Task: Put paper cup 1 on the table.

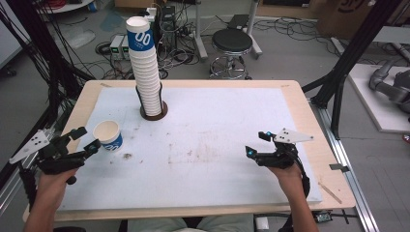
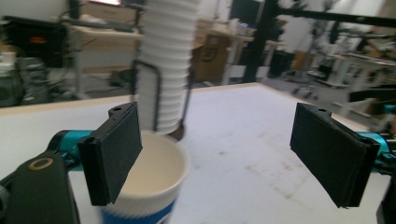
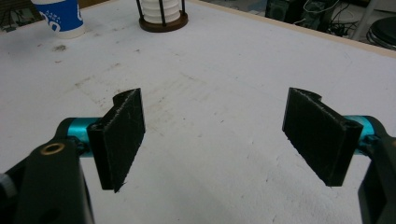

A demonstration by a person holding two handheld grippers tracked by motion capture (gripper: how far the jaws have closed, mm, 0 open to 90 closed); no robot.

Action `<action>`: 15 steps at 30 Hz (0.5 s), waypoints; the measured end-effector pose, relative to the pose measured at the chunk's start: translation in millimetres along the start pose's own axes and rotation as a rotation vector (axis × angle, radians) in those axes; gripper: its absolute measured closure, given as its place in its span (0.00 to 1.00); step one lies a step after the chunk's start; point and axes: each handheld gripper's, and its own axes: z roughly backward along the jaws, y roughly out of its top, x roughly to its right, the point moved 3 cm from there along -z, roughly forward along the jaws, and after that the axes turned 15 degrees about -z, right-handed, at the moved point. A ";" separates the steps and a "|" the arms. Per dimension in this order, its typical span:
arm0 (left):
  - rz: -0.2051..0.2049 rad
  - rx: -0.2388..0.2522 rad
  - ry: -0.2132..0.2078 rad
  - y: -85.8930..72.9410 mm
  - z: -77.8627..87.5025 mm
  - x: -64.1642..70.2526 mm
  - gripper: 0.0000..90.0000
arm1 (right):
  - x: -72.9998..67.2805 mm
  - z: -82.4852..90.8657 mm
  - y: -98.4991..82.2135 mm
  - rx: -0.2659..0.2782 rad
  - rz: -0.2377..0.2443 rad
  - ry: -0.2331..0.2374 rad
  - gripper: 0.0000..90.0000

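A single white paper cup with a blue band [image 1: 108, 135] stands upright at the left of the white mat. My left gripper [image 1: 88, 138] is open just short of it. In the left gripper view the cup [image 2: 154, 182] sits low, partly behind the left jaw, and the gripper [image 2: 219, 158] holds nothing. A tall stack of the same cups [image 1: 146, 67] rises from a dark round holder [image 1: 153, 112] at the back left. My right gripper [image 1: 256, 143] hovers open and empty over the right of the mat. The right gripper view looks between the wide-apart jaws of this gripper [image 3: 215, 135] toward the cup [image 3: 60, 16] and the holder [image 3: 162, 16].
The white mat [image 1: 217, 145] covers a wooden table [image 1: 309, 125] and has faint stains in its middle. A black stool [image 1: 232, 43], cables and power boxes are on the floor behind. A black frame post [image 1: 348, 63] stands off the table's right side.
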 end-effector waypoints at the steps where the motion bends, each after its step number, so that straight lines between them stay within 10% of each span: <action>1: -0.006 0.009 -0.015 2.1 -5.0 3.5 0.18 | -0.4 -0.1 0.0 0.001 -0.001 -0.001 0.24; 15: -0.062 0.054 -0.112 18.6 -67.7 31.9 0.18 | 0.3 -1.0 -1.7 -0.006 0.006 -0.011 0.24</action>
